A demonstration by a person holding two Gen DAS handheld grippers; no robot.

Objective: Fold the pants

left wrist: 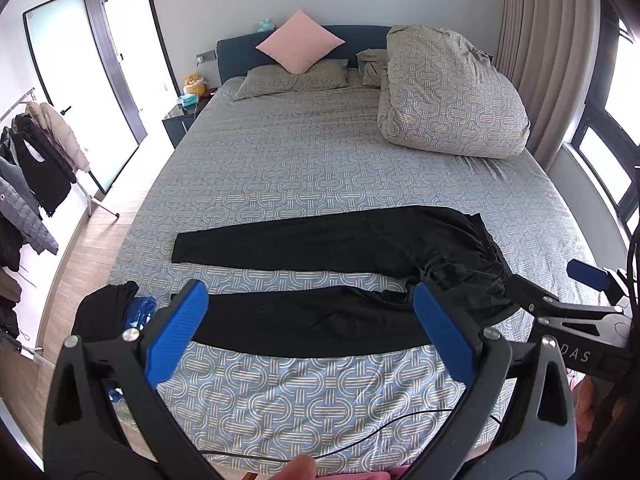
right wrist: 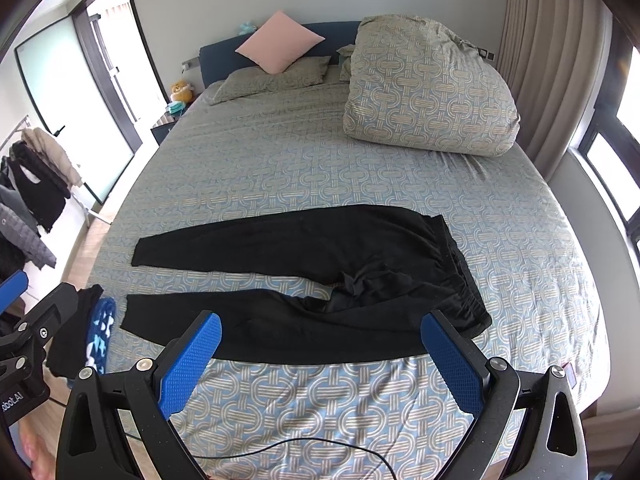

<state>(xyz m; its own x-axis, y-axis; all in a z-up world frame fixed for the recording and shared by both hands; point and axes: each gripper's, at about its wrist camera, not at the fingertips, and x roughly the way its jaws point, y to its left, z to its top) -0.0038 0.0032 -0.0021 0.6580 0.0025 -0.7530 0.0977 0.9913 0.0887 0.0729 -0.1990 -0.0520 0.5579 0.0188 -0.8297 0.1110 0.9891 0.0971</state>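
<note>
1. Left wrist view. Left gripper (left wrist: 310, 304) hangs above the near edge of the bed (left wrist: 280, 168), fingers spread wide, grasping nothing. The pants (left wrist: 340, 280) lie flat across the foot of the bed, waistband to the right, both legs running left with a strip of sheet between them. Legs apart suggests the garment is laid out ready for a first fold, not yet begun.
2. Same view. The right gripper (left wrist: 560, 292) comes in from the right, close to the waistband; contact cannot be told from here.
3. Same view, room. Patterned sheet, folded duvet (left wrist: 452, 92) pushed to the far right, pink cushion (left wrist: 300, 42) at the headboard: this leaves the near half free as work surface. Coat rack (left wrist: 36, 168) left, curtain (left wrist: 540, 60) right. A thin cable (left wrist: 360, 436) crosses the near sheet.
4. Right wrist view. Right gripper (right wrist: 322, 334) released, fingers wide, above the near leg, holding nothing. Pants (right wrist: 320, 276) untouched here. Dark clothes (right wrist: 76, 336) hang off the left bed edge.
</note>
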